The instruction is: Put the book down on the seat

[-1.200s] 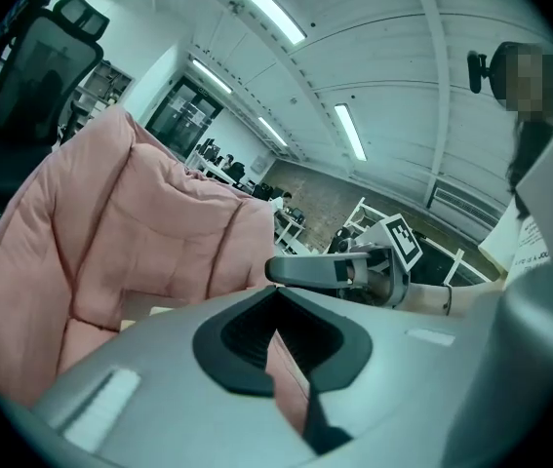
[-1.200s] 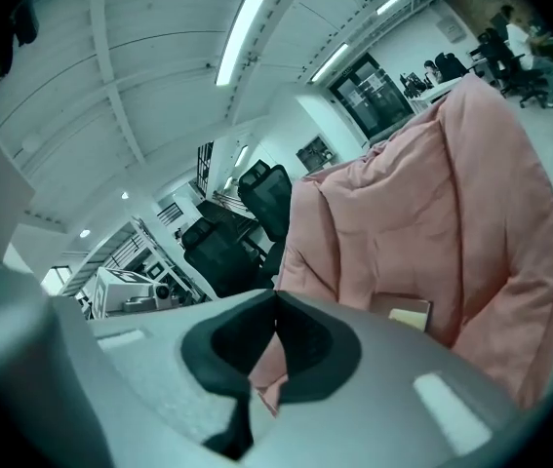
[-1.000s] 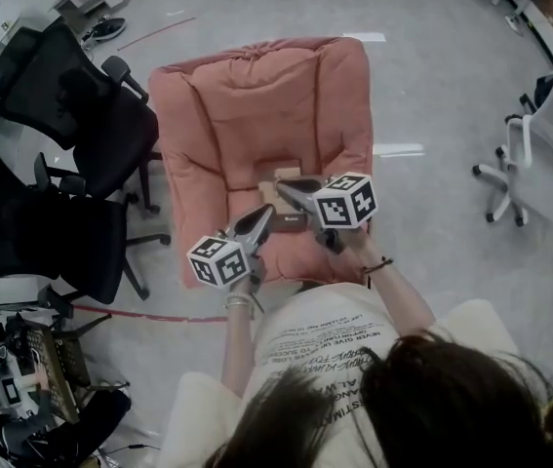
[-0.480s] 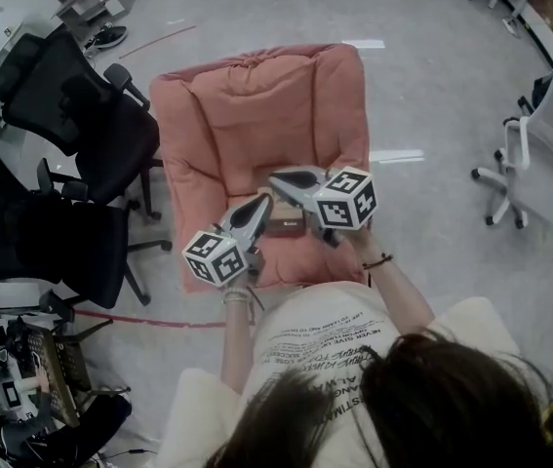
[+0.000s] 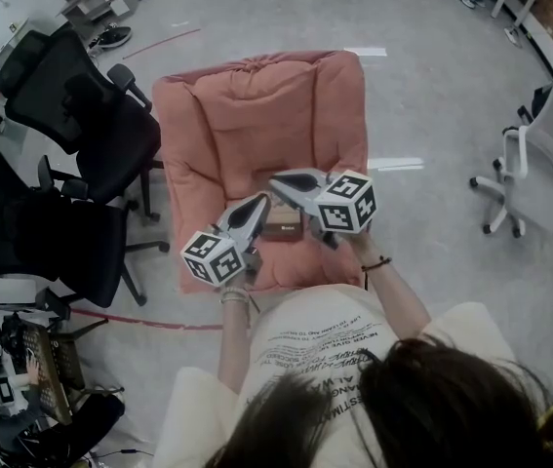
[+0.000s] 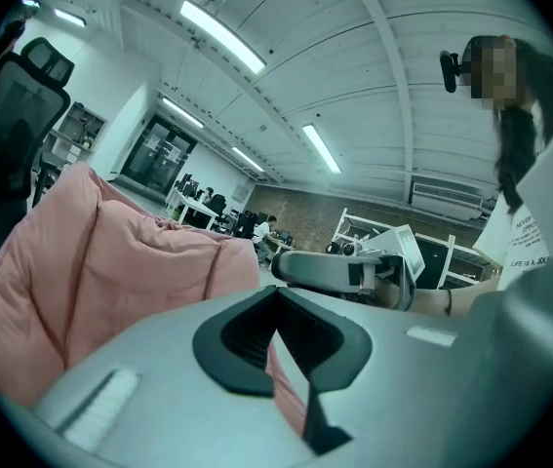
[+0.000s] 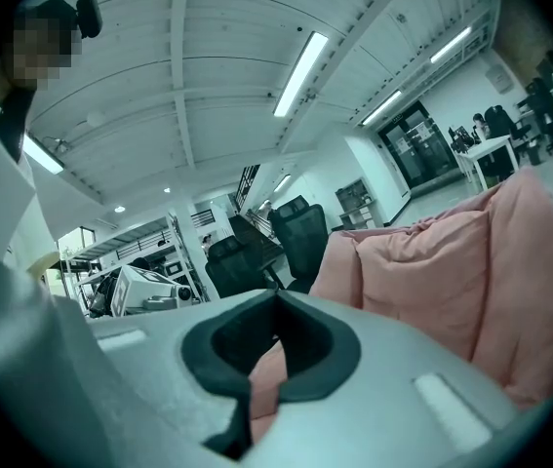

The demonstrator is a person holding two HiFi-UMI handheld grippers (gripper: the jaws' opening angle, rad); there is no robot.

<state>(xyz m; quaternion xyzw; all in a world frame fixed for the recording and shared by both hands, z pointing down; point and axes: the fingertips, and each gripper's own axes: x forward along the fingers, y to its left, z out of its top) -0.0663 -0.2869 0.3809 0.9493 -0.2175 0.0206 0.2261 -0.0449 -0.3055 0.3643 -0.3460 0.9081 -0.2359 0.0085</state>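
A small brown book (image 5: 283,225) lies flat near the front edge of the seat of the pink cushioned chair (image 5: 247,115). My left gripper (image 5: 261,200) hovers over the book's left side, shut and holding nothing. My right gripper (image 5: 276,179) hangs just beyond the book's far edge, also shut and holding nothing. In the left gripper view the jaws (image 6: 276,292) meet at their tips, with the pink cushion (image 6: 110,261) behind them. The right gripper view shows its tips (image 7: 276,296) closed together before the pink backrest (image 7: 432,261). The book appears in neither gripper view.
Two black office chairs (image 5: 81,115) stand close on the chair's left. A white office chair (image 5: 539,164) is at the right. A red tape line (image 5: 130,318) runs on the grey floor in front. The person's torso (image 5: 325,359) fills the bottom.
Both grippers have lifted a little off the seat and stayed shut. The book, partly covered by them before, shows more fully on the cushion.
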